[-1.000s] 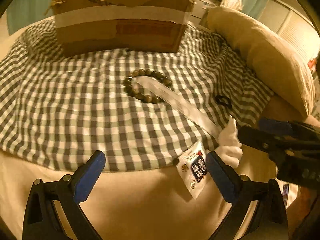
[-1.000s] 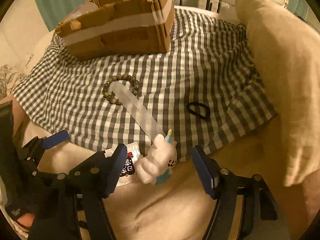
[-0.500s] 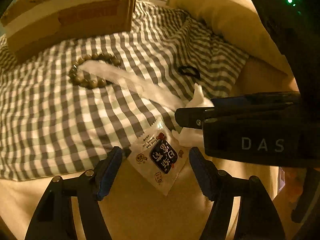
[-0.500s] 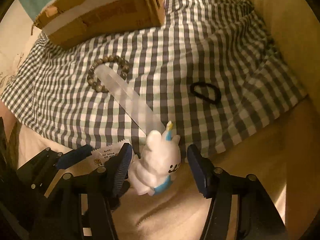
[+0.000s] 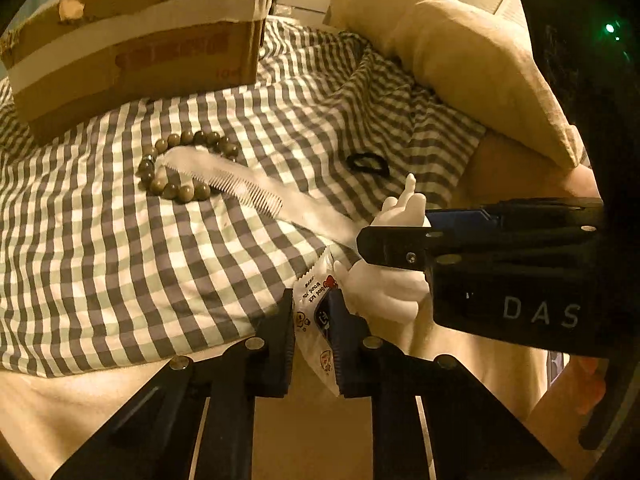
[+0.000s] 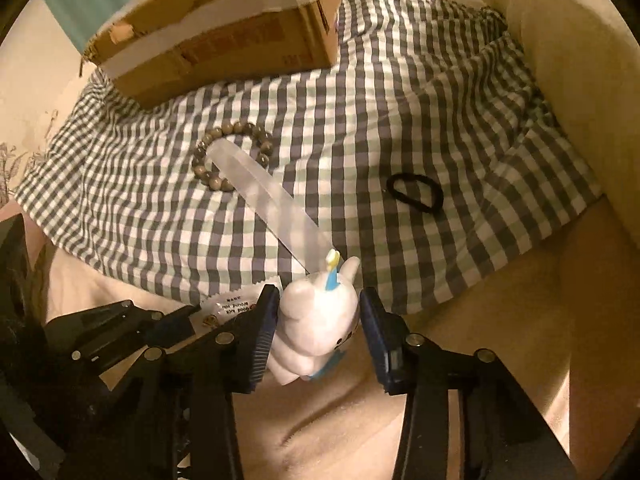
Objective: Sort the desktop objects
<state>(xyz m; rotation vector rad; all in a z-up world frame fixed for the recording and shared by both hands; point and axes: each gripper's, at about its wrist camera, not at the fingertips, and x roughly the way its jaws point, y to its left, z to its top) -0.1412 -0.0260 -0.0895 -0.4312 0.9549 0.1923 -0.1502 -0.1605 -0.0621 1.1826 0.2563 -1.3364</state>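
The sachet (image 5: 316,316) is pinched between the fingers of the left gripper (image 5: 311,322), at the near edge of the checked cloth (image 5: 120,240) where it meets the beige bedding. Whether it is lifted off the surface cannot be told.

The unicorn figure (image 6: 316,324) is bracketed by the right gripper (image 6: 316,332): the left finger is touching or nearly touching it, while a gap is seen at the right finger, so it is judged not yet clamped. The figure is lying just beside the sachet.

Left on the cloth:
- a clear comb (image 5: 240,184), one end laid across a bead bracelet (image 5: 184,166), the other end reaching toward the figure
- a black hair tie (image 6: 416,192), well apart to the right

A cardboard box (image 5: 132,48) is seen at the far side of the cloth, likely the drop target. Its inside is not visible, so nothing can be said about items already sorted. A pillow (image 5: 452,60) is lying along the right edge.

Progress is judged early: two pickups in hand, none delivered as far as is shown, and three loose items untouched. The comb is resting on the bracelet, so it is probably best taken first.
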